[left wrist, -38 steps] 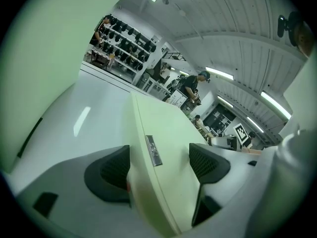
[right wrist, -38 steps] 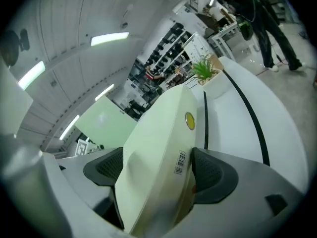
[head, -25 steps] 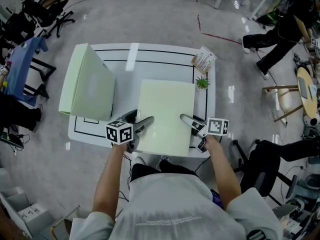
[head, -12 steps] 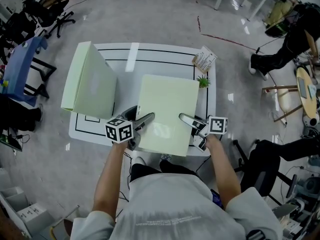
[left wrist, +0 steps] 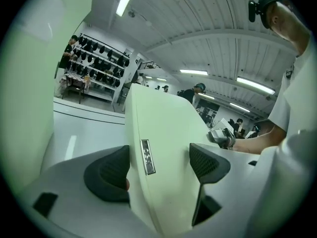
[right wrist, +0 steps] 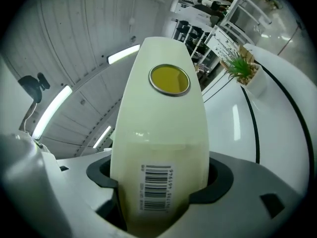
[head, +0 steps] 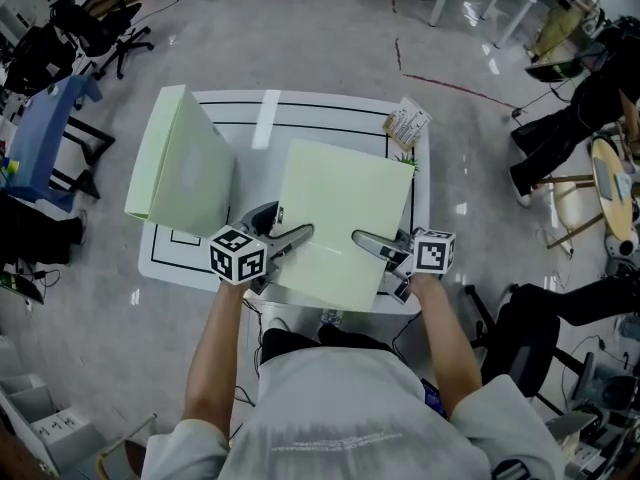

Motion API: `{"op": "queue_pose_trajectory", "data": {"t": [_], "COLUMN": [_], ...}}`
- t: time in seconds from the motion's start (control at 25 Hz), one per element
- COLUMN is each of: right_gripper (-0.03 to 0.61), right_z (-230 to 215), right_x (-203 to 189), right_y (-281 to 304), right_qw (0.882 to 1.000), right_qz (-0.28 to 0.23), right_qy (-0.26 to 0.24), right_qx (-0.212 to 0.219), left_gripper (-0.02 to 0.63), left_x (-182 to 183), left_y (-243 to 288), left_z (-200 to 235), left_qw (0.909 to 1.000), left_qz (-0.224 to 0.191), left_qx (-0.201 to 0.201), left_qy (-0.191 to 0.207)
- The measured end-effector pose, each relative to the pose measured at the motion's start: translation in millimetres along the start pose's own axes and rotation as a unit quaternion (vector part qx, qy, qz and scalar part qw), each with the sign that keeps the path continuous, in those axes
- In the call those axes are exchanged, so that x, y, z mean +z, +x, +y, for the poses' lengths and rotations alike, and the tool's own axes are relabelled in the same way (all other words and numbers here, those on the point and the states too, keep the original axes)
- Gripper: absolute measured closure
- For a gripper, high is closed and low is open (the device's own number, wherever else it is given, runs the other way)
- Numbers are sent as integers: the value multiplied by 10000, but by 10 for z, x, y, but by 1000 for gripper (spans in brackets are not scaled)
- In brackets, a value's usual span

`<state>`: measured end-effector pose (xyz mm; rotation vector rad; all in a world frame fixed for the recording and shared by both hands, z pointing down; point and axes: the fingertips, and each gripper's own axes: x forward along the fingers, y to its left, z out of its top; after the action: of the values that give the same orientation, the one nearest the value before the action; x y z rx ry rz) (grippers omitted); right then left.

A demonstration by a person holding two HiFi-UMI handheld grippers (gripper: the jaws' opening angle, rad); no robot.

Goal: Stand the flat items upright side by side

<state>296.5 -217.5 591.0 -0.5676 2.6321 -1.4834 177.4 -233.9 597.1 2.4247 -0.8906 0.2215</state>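
Observation:
A pale green flat folder [head: 340, 208] hangs tilted above the white table [head: 330, 113], held by its near edge from both sides. My left gripper [head: 287, 243] is shut on its left part; in the left gripper view the folder [left wrist: 158, 133] with a small metal label holder sits between the pads [left wrist: 106, 175]. My right gripper [head: 375, 253] is shut on the right part, over the barcode label and yellow ring of the spine [right wrist: 163, 133]. Its jaws have just been closing a little on the folder. A second green folder [head: 180, 163] stands upright on the table's left.
A small potted plant [head: 403, 154] and a leaflet stand [head: 407, 121] sit at the table's far right corner. A white strip [head: 265, 118] lies at the far edge. Chairs, a blue cloth and people's legs surround the table on the floor.
Both grippers have risen with the folder. Its near edge has lifted off the table, it has tilted clockwise, and its far right corner now covers most of the plant.

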Motion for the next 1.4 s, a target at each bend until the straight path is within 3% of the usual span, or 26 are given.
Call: {"op": "queue_pose_trajectory", "data": {"t": [0.44, 0.68, 1.0, 1.2, 1.4], "right_gripper": [219, 229, 237, 238, 238], "right_z": [208, 303, 625, 916, 1247], "right_x": [288, 587, 832, 887, 880], "right_y": [-187, -395, -710, -862, -959], "right_qw": [9979, 9883, 9448, 9153, 8816], "right_qz": [-342, -746, -794, -1153, -1641], "right_qy": [-537, -1166, -2636, -3078, -3409], "right_qx": [-64, -637, -1775, -2329, -2823], "left_gripper": [238, 250, 317, 354, 354], "left_x": [296, 459, 738, 952, 1172], "left_y": [88, 150, 62, -161, -432], "left_z": [-145, -218, -296, -290, -375], "left_qw": [9991, 9935, 9860, 9798, 9708], "left_qz": [-252, -217, -355, -798, -1025], "left_qx": [-116, 301, 841, 1222, 1272], "left_qy": [334, 1076, 1392, 1365, 1758]}}
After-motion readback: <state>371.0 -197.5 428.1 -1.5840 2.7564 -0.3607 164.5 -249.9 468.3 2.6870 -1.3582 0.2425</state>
